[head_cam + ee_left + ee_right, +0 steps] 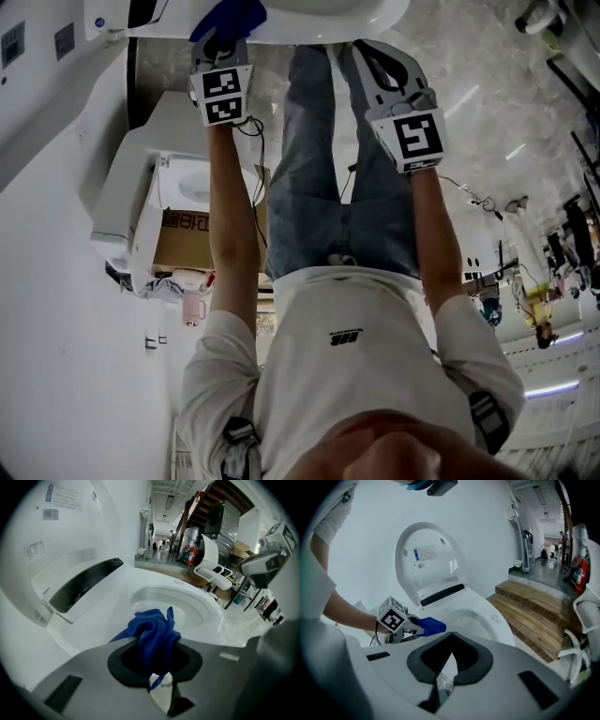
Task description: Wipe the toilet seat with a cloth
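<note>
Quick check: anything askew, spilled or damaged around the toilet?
Nothing stands out. The lid is upright, the seat rim looks clean and unbroken, no spill shows, and the blue cloth is bunched in the left gripper. The right gripper is shut, empty.

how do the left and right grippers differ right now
The left gripper has its tongs shut on a blue cloth; the right gripper has its tongs shut on nothing. The left gripper holds the cloth over the toilet; the right gripper is off to one side of it. Both point toward the toilet.
</note>
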### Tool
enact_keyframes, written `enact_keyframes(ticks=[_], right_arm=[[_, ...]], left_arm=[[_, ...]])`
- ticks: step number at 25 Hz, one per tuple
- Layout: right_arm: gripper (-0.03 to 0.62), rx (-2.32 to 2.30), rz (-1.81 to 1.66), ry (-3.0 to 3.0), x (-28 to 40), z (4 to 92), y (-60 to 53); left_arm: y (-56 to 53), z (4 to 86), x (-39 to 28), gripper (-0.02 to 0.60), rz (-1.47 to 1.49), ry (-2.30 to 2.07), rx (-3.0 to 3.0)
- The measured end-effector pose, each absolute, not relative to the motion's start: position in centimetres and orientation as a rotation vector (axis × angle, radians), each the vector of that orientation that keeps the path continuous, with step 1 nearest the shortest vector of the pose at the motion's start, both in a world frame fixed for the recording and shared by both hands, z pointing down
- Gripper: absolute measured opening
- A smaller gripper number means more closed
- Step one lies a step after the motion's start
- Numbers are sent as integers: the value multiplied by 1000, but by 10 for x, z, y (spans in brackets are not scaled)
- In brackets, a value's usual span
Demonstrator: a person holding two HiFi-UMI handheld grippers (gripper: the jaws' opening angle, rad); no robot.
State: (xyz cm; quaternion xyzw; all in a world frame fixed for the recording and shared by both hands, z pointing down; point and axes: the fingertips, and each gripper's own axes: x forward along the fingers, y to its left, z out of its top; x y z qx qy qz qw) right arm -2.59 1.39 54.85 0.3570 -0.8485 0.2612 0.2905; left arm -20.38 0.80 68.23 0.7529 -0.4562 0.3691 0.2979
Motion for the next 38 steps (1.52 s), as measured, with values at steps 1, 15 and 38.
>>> enact_keyframes(ticks=[1,15,38], right_arm=[[-5,961,702,-2258,-22,550,15],[-5,968,742,-2249,24,558,28],[-5,890,817,-2232,91,585,33]], left_arm=[[9,683,-201,75,977,-1206,2000],[29,684,-148,74,978,-1142,1995],[57,686,-34,74,941,-1036,1963]])
